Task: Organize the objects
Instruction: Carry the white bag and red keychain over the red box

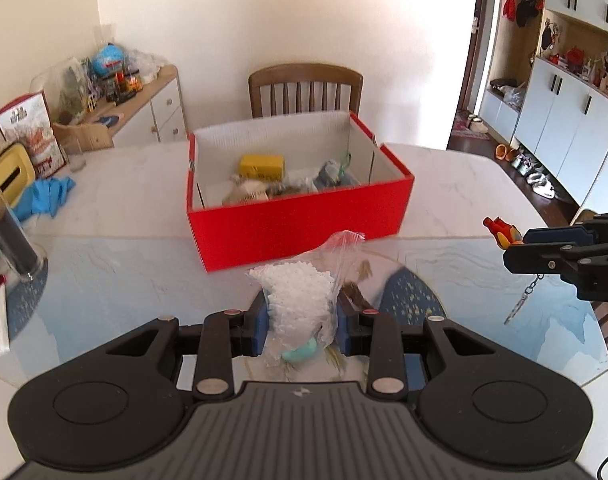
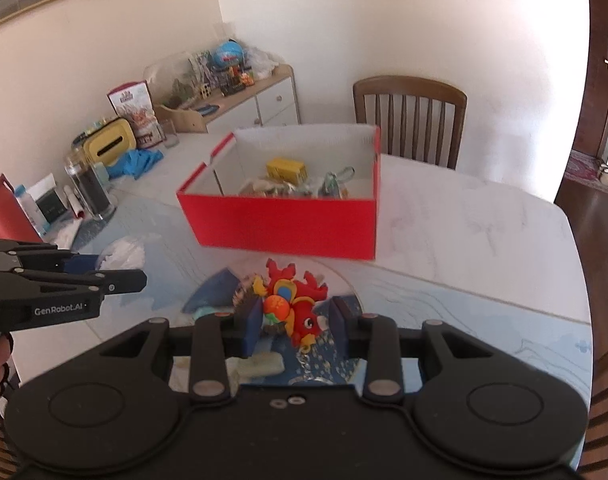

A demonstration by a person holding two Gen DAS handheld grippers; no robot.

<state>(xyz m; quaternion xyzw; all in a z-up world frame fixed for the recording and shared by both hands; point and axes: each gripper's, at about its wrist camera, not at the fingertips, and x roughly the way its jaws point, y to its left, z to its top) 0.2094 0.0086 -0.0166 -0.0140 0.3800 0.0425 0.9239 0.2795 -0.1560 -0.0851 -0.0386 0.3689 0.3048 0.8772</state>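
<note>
Red cardboard makes up the box [image 1: 300, 220], an open shoebox shape with a pale, ribbed lining, standing in the middle of the white marbled table [image 1: 455, 184]. Several small things already lie in it, among them a yellow block [image 1: 262, 166] and some crumpled wrappers too blurred to name.

Both tools are loaded, so the step in hand looks like the carry toward the box. The left gripper [image 1: 302, 322] is clamped on a clear plastic bag [image 1: 304, 300] filled with tiny white beads; its blue pads press into the sides, and the thin film crinkles up to a loose, peaked top. A pale turquoise piece shows at the bottom of the bag, though what it is I cannot tell. The right gripper [image 2: 294, 320] is closed on a red dragon toy [image 2: 294, 304], soft-looking and lumpy, with orange and yellow patches and spiky red horns. From the left wrist view a thin metal chain [image 1: 519, 300] hangs below it, so it is likely a key charm.

Both items are held above a blue patterned mat [image 1: 413, 300] on the near part of the table, short of the box's near wall. The next move, as I judge it, calls for carrying each over that wall and opening the jaws once above free space inside. The bag is floppy and may sag or catch on the rim; the dangling chain could snag there too.
</note>
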